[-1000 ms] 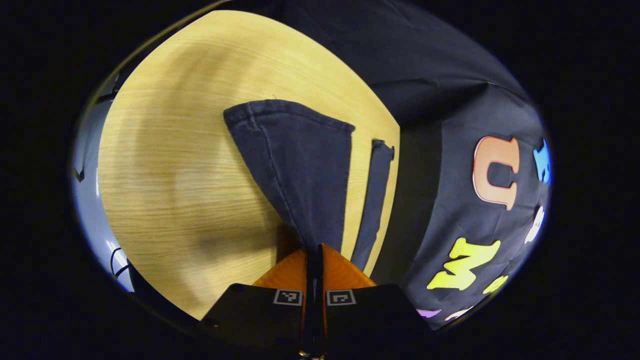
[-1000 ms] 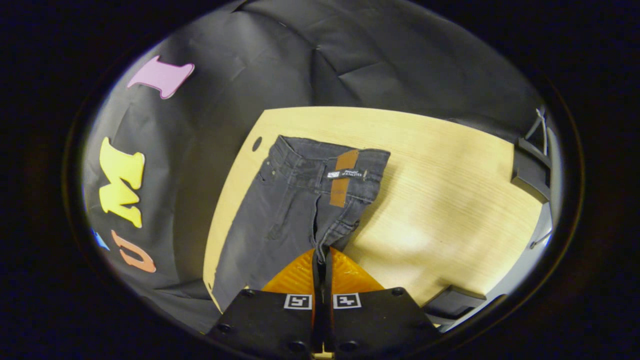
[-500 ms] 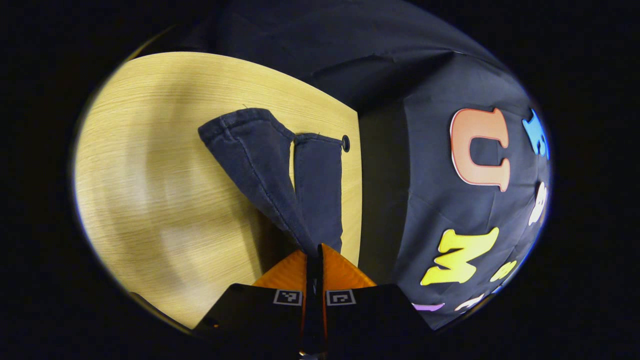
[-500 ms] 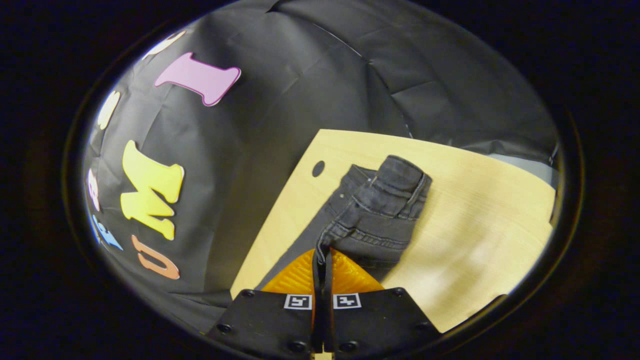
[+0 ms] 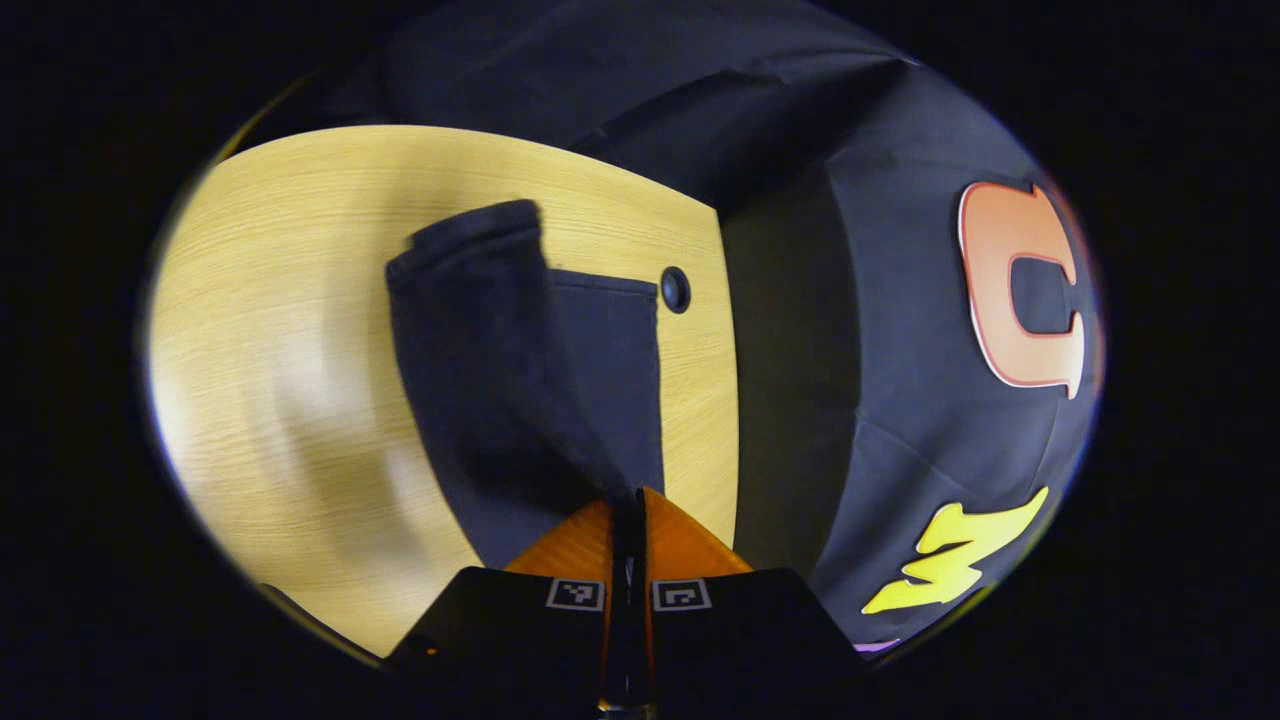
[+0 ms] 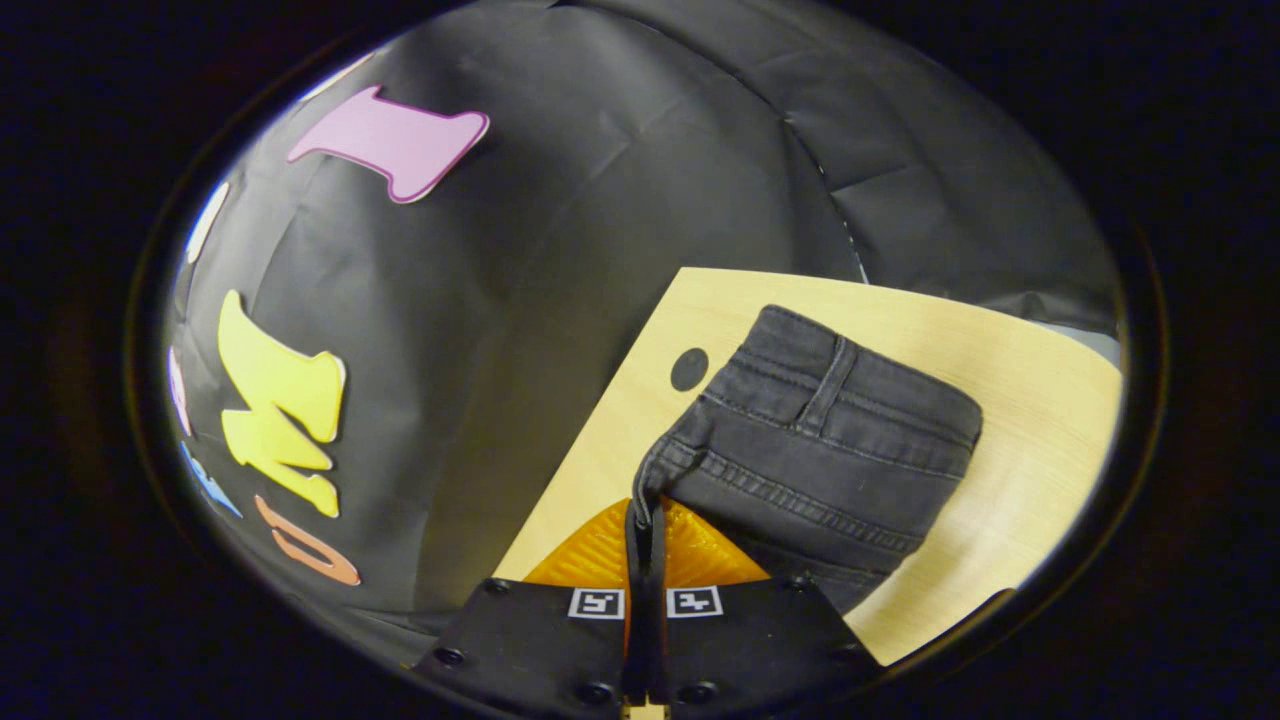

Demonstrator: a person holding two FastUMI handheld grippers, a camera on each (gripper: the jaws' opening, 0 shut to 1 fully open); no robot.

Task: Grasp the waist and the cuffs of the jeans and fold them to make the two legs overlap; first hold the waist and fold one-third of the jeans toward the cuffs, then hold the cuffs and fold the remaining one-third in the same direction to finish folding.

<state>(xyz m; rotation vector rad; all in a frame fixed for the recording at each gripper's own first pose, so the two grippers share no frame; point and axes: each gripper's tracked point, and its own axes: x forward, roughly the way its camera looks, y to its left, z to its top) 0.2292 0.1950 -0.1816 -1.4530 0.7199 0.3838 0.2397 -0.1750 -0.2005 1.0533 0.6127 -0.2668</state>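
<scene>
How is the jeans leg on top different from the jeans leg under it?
In the left gripper view, the top leg is lifted and slanted, while the bottom leg lies flat on the table. The top leg's cuff reaches farther from the left tongs than the bottom leg's cuff, which ends by the round hole. Both are the same dark denim.

A recording booth rather than a lived-in room; black cloth [image 6: 620, 200] hangs creased as a wall right behind the desk's far edge and wraps around its corner; the desk [image 5: 290, 330] is a pale wood-grain office top with a round cable hole [image 5: 675, 289] near that back edge; in the right gripper view a strip of light grey [image 6: 1095, 343] shows past the desk's far corner, too small to identify.
</scene>
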